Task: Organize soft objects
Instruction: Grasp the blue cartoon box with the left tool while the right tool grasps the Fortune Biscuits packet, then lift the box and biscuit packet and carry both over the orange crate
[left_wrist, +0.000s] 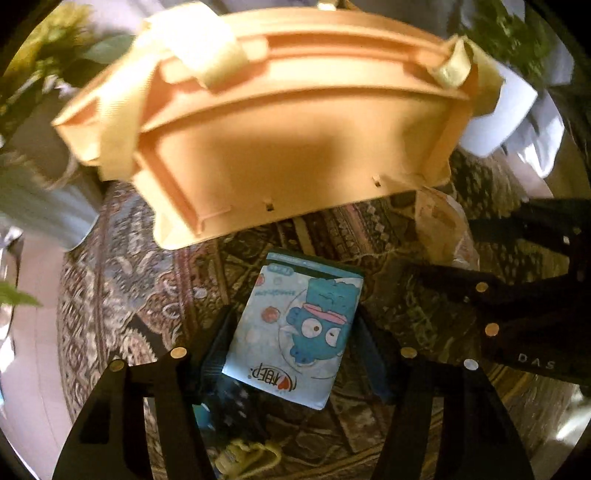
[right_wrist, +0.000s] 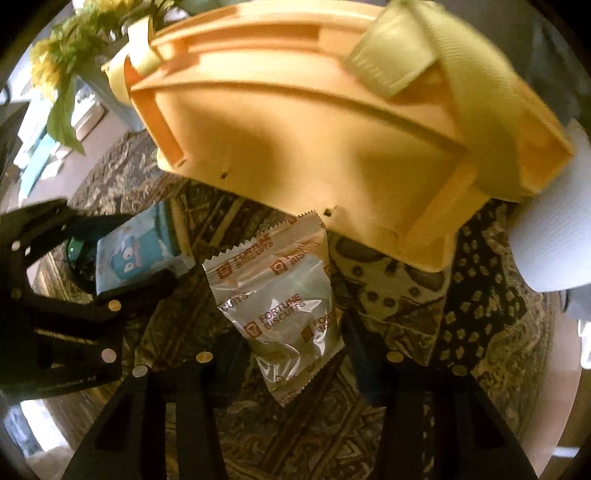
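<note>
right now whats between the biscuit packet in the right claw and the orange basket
Nothing. In the right wrist view the Fortune Biscuits packet top edge reaches the orange basket lower edge; whether they touch is unclear. Patterned cloth lies beneath.

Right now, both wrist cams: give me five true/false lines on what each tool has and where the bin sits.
1. The left tool has a blue tissue pack with a cartoon face between its fingers. True.
2. The right tool has a green sponge. False: a silver biscuit packet printed "Fortune Biscuits" sits between its fingers.
3. An orange plastic basket lies ahead of both tools. True.
4. The basket has black metal handles. False: its handles are pale yellow fabric straps.
5. Everything sits over a plain white tabletop. False: the surface below is a dark patterned cloth.
</note>
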